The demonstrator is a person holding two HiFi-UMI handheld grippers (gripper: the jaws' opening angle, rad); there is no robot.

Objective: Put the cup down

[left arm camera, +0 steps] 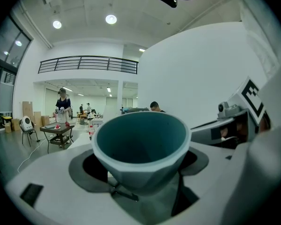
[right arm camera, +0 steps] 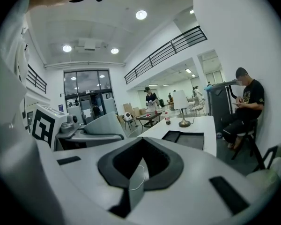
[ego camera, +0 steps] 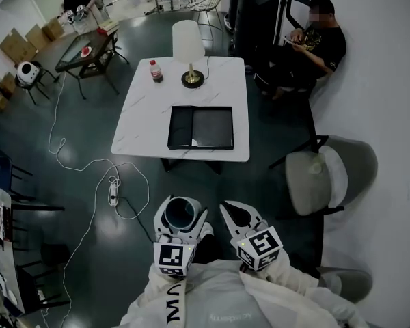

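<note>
Two grippers: the left gripper (ego camera: 180, 217) clamps the teal cup (left arm camera: 140, 144); the right gripper (ego camera: 234, 214) looks closed on nothing

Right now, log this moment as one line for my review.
left gripper: shut on cup | right gripper: shut, empty | cup: mouth up, held short of white table | task: cup not yet down

Left tongs (ego camera: 181, 217) clamp the cup (ego camera: 180, 212); right tongs (ego camera: 234, 212) closed, both near torso.
</note>
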